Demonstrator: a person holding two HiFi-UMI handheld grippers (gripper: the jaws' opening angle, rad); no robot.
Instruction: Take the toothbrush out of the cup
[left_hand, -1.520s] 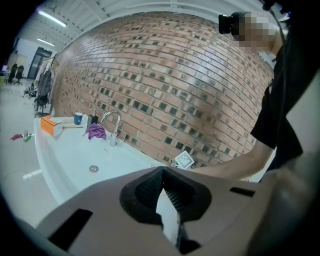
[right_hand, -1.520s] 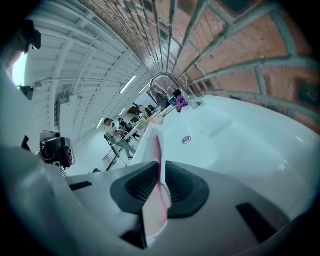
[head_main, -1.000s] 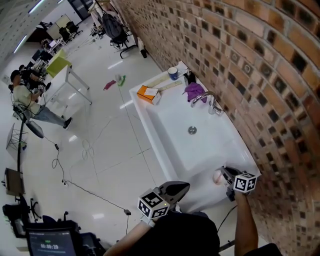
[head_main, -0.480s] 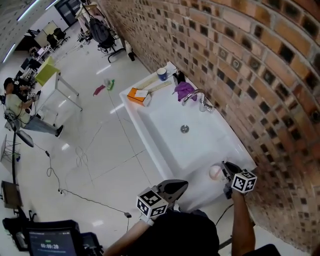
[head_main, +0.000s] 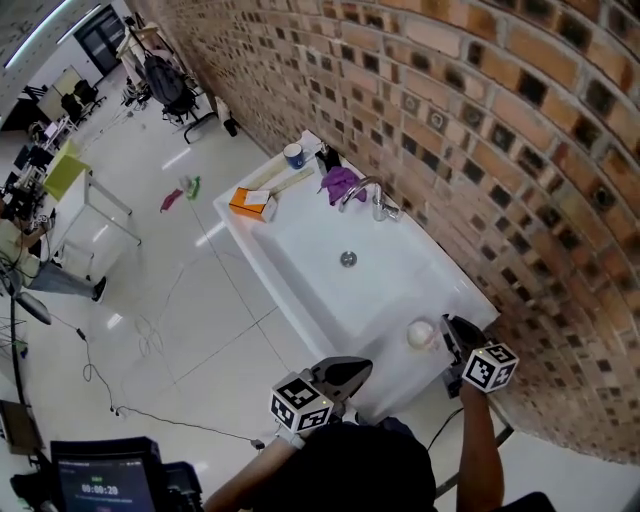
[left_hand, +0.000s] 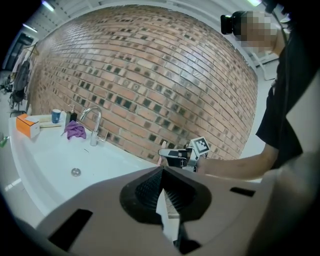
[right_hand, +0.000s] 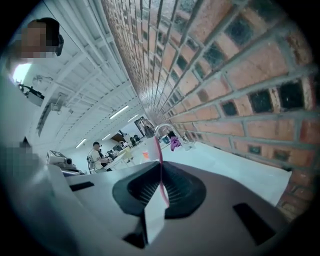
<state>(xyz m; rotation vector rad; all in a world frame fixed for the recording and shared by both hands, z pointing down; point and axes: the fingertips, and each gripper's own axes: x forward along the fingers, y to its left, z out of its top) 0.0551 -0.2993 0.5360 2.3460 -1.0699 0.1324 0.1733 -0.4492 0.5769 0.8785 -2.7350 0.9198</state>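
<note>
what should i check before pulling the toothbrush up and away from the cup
1. Right gripper shut on the toothbrush handle: ok
2. Toothbrush head already clear of the cup: cannot tell
3. Cup upright on the sink ledge: ok
4. Left gripper shut, empty, away from the cup: ok
5. Faucet well away from the cup: ok

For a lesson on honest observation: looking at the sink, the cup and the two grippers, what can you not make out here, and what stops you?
- The toothbrush, right gripper view: its far end blends into the cup, so I cannot tell whether it is in or out.
- The toothbrush, head view: too thin to see beside the right gripper.
- The orange box, head view: its print is too small to read.
</note>
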